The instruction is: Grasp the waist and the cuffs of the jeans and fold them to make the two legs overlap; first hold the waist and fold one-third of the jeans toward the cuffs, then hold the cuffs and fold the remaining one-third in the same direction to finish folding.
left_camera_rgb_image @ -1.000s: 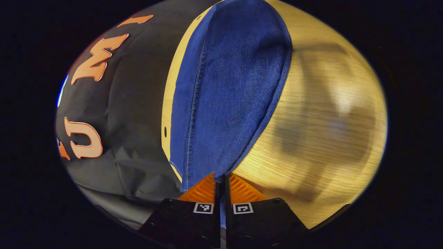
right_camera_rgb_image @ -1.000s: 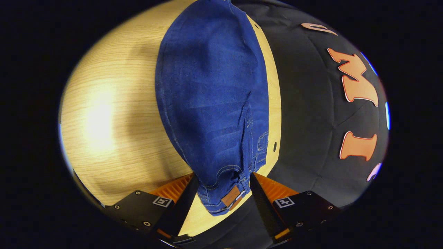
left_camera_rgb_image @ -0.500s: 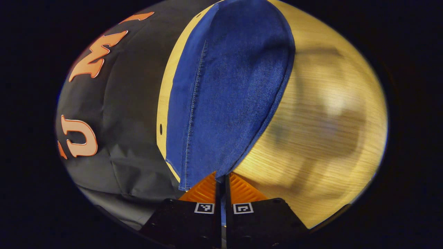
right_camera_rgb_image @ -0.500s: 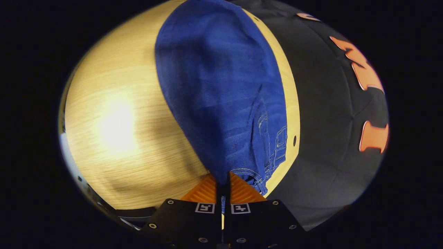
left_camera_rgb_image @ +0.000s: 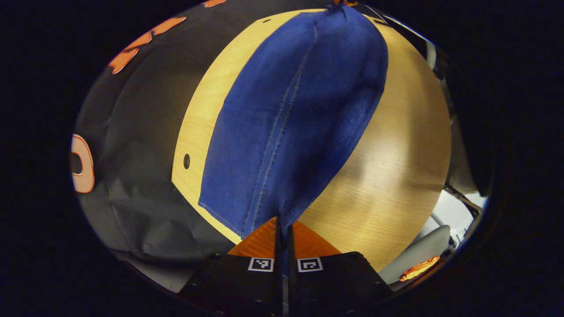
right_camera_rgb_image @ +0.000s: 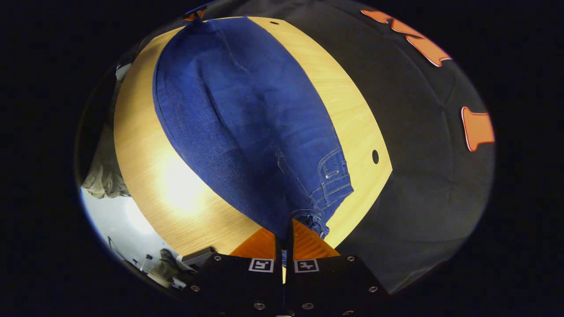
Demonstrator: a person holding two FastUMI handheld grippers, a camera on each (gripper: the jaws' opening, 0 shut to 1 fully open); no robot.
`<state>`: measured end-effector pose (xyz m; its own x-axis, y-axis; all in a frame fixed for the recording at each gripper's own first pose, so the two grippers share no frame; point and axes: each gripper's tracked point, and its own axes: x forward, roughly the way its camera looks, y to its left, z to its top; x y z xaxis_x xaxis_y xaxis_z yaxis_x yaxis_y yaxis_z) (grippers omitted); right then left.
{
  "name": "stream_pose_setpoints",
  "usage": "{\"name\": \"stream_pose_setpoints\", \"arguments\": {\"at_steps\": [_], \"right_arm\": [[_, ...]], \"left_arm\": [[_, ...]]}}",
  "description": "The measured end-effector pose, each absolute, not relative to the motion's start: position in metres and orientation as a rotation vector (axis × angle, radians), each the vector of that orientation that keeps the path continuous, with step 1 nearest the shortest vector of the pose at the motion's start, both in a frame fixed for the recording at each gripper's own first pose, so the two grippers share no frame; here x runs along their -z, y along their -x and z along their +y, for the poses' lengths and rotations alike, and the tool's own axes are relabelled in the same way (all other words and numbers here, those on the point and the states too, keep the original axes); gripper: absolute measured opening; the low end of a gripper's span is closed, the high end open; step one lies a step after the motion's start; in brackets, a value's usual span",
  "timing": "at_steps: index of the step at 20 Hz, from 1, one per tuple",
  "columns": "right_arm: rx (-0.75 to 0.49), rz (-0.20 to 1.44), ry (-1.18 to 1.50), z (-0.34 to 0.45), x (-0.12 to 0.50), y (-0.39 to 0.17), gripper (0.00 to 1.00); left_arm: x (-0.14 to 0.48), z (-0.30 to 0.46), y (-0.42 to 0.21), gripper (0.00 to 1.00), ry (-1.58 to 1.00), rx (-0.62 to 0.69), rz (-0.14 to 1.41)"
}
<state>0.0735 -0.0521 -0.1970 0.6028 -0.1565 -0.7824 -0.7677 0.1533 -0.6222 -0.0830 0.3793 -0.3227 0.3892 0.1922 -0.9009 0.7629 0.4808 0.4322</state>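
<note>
Left gripper (left_camera_rgb_image: 282, 220) clamps the jeans (left_camera_rgb_image: 291, 123) at the cuffs; right gripper (right_camera_rgb_image: 283, 224) clamps the waist, lifted above the table (right_camera_rgb_image: 348, 105).

Light wooden table (left_camera_rgb_image: 396, 176) with a small round hole (left_camera_rgb_image: 187, 161), black cloth wall (right_camera_rgb_image: 423, 185) behind

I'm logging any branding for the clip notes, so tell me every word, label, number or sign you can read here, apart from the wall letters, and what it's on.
No readable words or numbers.
Left tongs: two square black-and-white coded markers, patterns rather than text.
Right tongs: two more coded markers, no text.
Jeans: only stitching and a pocket at the waist; no legible label.
</note>
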Motion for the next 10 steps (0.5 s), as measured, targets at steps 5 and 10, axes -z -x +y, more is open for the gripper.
{"name": "stream_pose_setpoints", "arguments": {"at_steps": [5, 10], "right_arm": [[-0.517, 0.972, 1.236, -0.043, 0.176, -0.108, 0.03], [-0.510, 1.120, 1.084, -0.038, 0.182, -0.157, 0.03]], "left_arm": [[0.312, 0.376, 0.061, 0.06, -0.880, 0.627, 1.286], [0.320, 0.376, 0.040, 0.07, -0.787, 0.726, 1.407]]}}
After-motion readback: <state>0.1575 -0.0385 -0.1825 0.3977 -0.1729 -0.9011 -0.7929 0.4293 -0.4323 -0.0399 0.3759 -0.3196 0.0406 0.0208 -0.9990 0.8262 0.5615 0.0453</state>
